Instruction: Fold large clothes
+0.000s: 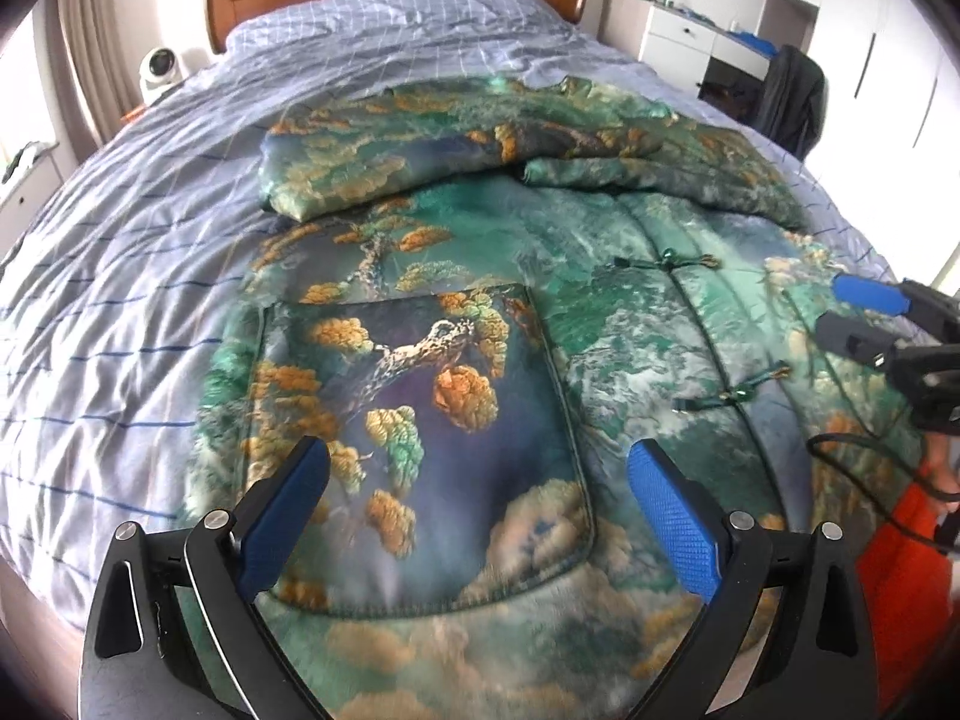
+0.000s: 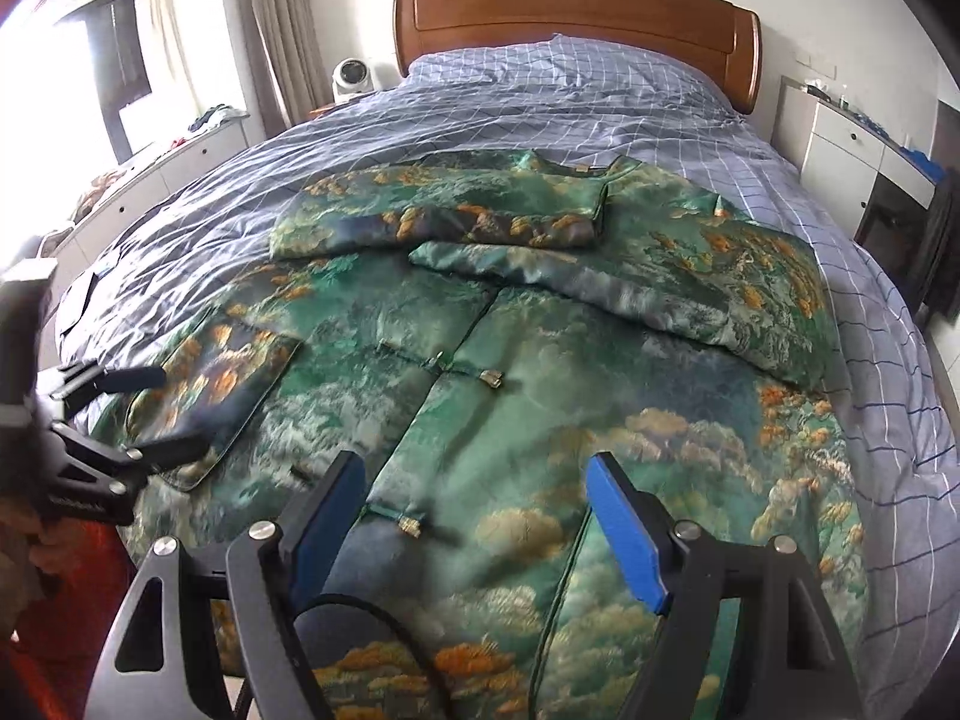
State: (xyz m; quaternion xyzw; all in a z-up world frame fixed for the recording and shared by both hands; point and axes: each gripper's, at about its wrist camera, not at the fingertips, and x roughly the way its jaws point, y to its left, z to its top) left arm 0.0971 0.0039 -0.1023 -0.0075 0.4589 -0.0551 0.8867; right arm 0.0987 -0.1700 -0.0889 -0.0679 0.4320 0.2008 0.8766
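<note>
A large green padded jacket [image 1: 600,324] [image 2: 540,372] with orange tree and cloud print lies front up on the bed, both sleeves folded across its chest. A patch pocket [image 1: 420,420] [image 2: 222,384] sits on its lower part, with knot buttons [image 2: 492,381] down the middle seam. My left gripper [image 1: 480,480] hovers open over the pocket, nothing between its blue pads. My right gripper [image 2: 477,492] hovers open above the hem near the middle seam, also empty. Each gripper shows in the other's view: the right gripper [image 1: 852,312] at the right edge, the left gripper [image 2: 162,414] at the left edge.
The bed [image 1: 120,312] [image 2: 888,420] has a blue checked cover and a wooden headboard [image 2: 576,18]. A white fan [image 2: 351,75] stands by the headboard. White drawers [image 2: 840,144] and a dark chair [image 1: 792,96] are on the right. An orange sleeve [image 1: 900,570] shows below.
</note>
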